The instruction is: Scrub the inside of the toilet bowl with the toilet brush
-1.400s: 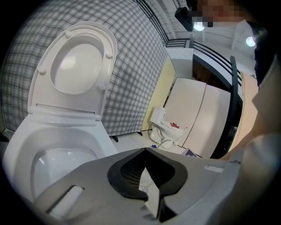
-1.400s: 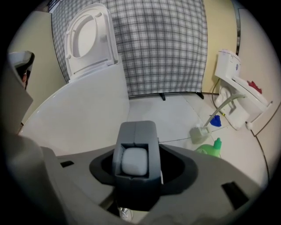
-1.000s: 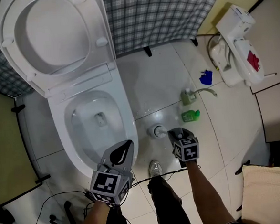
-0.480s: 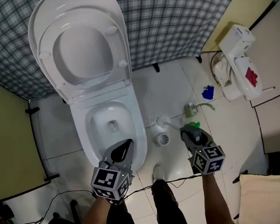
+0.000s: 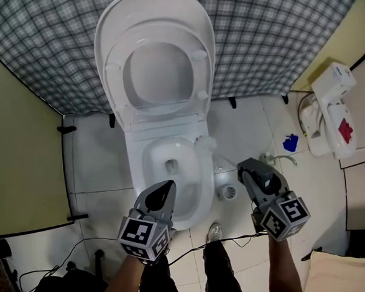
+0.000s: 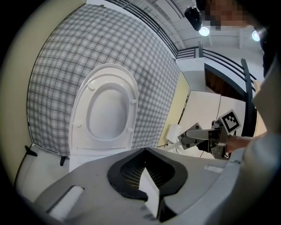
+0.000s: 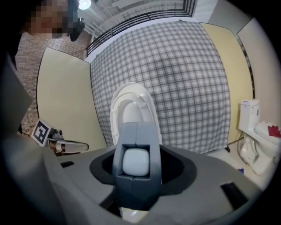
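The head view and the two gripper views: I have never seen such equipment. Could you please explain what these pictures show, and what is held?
There is no robot here. A person holds a two-jaw gripper in each hand. The head view comes from a camera on the person's head that looks down. The other two views come from cameras that ride on the grippers. On the tiled floor stands a toilet bowl with its lid raised against a checked wall. The right gripper is shut on the handle of the toilet brush, whose head is near the bowl's rim, not yet down inside. The brush holder stands on the floor beside the bowl. The left gripper has its jaws together and holds nothing.
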`<state>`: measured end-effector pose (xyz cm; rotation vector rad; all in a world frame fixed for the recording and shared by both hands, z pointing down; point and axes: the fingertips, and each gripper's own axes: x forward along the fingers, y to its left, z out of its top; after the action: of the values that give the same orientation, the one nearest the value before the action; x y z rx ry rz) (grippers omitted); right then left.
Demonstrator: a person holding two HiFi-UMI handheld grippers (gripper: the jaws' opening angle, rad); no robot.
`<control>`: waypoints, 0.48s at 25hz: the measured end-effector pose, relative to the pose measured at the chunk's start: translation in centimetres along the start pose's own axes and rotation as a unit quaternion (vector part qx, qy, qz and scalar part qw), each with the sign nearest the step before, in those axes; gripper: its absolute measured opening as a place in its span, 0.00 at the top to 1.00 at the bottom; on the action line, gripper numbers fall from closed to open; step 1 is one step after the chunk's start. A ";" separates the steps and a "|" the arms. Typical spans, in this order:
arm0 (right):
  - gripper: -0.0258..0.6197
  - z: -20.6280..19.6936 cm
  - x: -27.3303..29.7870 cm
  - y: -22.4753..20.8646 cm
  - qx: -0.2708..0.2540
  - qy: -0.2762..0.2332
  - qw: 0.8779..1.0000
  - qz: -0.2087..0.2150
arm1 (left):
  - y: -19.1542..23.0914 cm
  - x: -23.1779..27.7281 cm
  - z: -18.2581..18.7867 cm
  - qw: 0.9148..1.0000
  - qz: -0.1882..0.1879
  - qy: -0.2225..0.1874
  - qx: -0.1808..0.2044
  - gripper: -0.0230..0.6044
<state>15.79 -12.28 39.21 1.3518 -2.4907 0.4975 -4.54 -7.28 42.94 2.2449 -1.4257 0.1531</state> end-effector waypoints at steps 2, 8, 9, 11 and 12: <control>0.63 -0.5 1.7 1.7 0.004 0.006 1.000 0.024 | 1.4 -0.6 -0.5 1.000 0.014 -0.001 -0.006 0.95; 0.63 -4.6 6.5 5.3 0.013 0.038 0.997 0.060 | 4.6 -1.2 -2.8 0.999 0.040 0.006 -0.023 0.95; 0.63 -5.5 7.2 5.7 0.016 0.043 0.997 0.064 | 5.0 -1.3 -3.2 0.999 0.043 0.008 -0.026 0.95; 0.63 -7.0 8.8 6.6 0.022 0.052 0.996 0.071 | 5.7 -1.4 -4.0 0.998 0.049 0.011 -0.031 0.95; 0.63 -7.7 9.6 6.9 0.026 0.055 0.995 0.074 | 6.1 -1.4 -4.4 0.998 0.051 0.012 -0.033 0.95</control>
<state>5.38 -12.76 48.73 1.1306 -2.5135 0.6541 -9.82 -6.30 48.31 2.1112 -1.5118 0.1642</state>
